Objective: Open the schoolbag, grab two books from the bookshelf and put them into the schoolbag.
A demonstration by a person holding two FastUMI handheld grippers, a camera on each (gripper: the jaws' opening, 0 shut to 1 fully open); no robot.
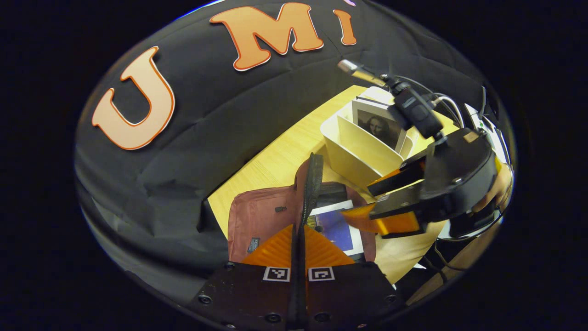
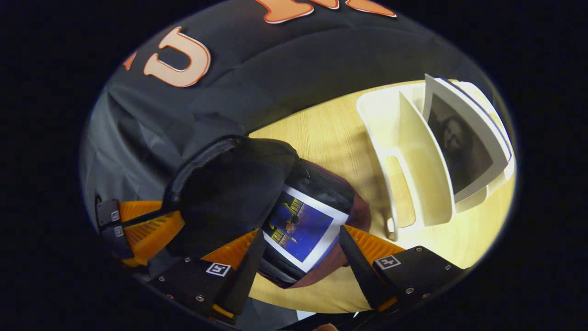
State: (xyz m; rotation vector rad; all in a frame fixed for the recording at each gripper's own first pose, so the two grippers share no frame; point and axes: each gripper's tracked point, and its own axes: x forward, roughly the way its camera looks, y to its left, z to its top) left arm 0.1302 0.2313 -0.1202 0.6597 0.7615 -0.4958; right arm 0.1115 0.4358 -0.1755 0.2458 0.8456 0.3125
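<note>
The maroon schoolbag (image 1: 257, 216) lies on the wooden table with its dark flap (image 1: 308, 184) lifted. My left gripper (image 1: 298, 230) is shut on the flap's zipper edge. A blue book with a white border (image 1: 337, 227) lies inside the bag's mouth. My right gripper (image 1: 372, 202), held by a hand, hovers just over that book, open. In the right gripper view its fingers straddle the blue book (image 2: 301, 227) without pressing it, and the raised flap (image 2: 234, 184) stands to the left. A second book with a dark portrait cover (image 2: 459, 142) stands in the cream bookshelf (image 2: 413, 156).
The bookshelf (image 1: 358, 151) has upright dividers and stands right behind the bag on the table (image 2: 330, 133). Black cloth hangs behind and left of the table. Cables (image 1: 448, 103) trail from the right gripper's mount. The table's near edge runs under the right gripper.
</note>
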